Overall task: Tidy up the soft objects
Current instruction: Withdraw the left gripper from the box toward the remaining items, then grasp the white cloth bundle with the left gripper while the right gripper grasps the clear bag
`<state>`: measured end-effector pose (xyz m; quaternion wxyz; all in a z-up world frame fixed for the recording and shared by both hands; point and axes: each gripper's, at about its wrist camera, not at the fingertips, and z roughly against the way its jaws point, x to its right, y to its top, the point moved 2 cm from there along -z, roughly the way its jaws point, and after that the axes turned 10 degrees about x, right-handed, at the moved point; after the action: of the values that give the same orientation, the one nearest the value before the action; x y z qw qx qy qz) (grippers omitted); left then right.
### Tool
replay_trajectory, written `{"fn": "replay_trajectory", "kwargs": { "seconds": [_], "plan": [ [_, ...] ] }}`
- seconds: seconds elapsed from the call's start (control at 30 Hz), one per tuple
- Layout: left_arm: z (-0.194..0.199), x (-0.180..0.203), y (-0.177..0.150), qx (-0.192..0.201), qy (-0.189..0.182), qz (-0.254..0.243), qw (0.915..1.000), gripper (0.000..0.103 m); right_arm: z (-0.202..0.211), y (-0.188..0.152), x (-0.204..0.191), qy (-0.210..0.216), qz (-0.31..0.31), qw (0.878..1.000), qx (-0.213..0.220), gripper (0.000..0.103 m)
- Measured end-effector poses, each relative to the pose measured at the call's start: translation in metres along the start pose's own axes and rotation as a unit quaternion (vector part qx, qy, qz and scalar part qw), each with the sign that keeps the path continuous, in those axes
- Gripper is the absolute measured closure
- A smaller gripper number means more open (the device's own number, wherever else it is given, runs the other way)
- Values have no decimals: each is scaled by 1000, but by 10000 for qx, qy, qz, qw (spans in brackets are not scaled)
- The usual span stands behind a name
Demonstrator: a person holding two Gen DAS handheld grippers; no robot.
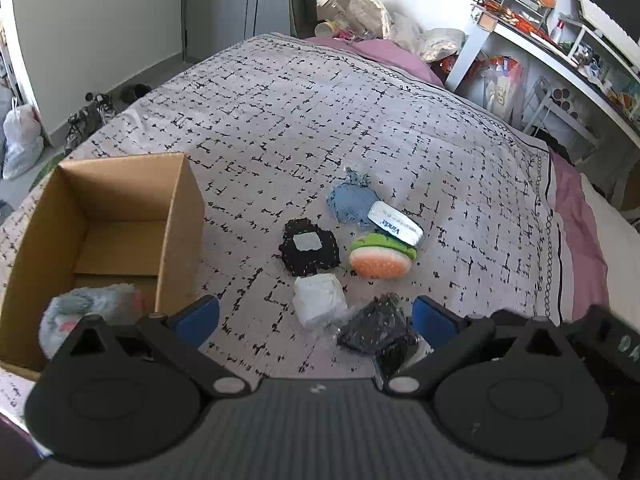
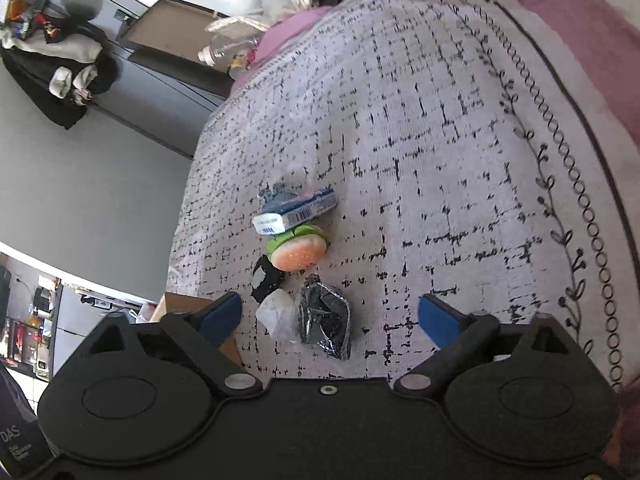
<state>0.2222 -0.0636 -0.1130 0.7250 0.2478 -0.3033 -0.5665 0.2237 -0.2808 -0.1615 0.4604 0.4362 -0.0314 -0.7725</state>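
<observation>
Several soft items lie on the patterned bedspread [image 1: 320, 120]: a plush burger [image 1: 380, 258], a Vinda tissue pack [image 1: 396, 224], a blue knit piece [image 1: 352, 200], a black scrubber with a grey patch [image 1: 310, 252], a white packet [image 1: 320, 300] and a black wrapped packet [image 1: 380, 328]. A cardboard box [image 1: 100, 232] at the left holds a grey plush [image 1: 84, 312]. My left gripper [image 1: 316, 318] is open above the white and black packets. My right gripper [image 2: 330, 316] is open above the black packet [image 2: 326, 322] and white packet [image 2: 280, 314]; the burger [image 2: 298, 252] and tissue pack [image 2: 296, 212] lie beyond.
A cluttered white desk and shelves [image 1: 560, 40] stand right of the bed. Bottles and bags [image 1: 352, 12] sit at the bed's far end. Shoes [image 1: 88, 116] and bags [image 1: 20, 136] lie on the floor at the left. The box corner [image 2: 184, 304] shows by the right gripper.
</observation>
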Motion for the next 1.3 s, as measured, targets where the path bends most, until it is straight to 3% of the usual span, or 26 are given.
{"fn": "replay_trajectory", "kwargs": {
  "seconds": [0.2,0.53,0.6,1.0,1.2,1.3],
  "plan": [
    [-19,-6,4,-35,-88,249,9996,3,-21,-7,-3,-83,-2,9996,-266,29],
    [-53,-8,6,-252,-239,558,9978,9,-46,-16,-6,-289,45,9986,-450,35],
    [-59,-7,4,-312,-275,590,9974,9,-51,-18,-6,-317,48,9982,-502,40],
    [-89,-13,-7,-607,-183,874,9942,16,-78,-28,-13,-502,360,9959,-667,50],
    [-101,-14,-10,-845,-221,1080,9903,24,-86,-33,-23,-380,740,9947,-608,67],
    [-104,-14,-13,-892,-282,1120,9893,40,-86,-33,-25,-395,816,9942,-584,69]
  ]
}}
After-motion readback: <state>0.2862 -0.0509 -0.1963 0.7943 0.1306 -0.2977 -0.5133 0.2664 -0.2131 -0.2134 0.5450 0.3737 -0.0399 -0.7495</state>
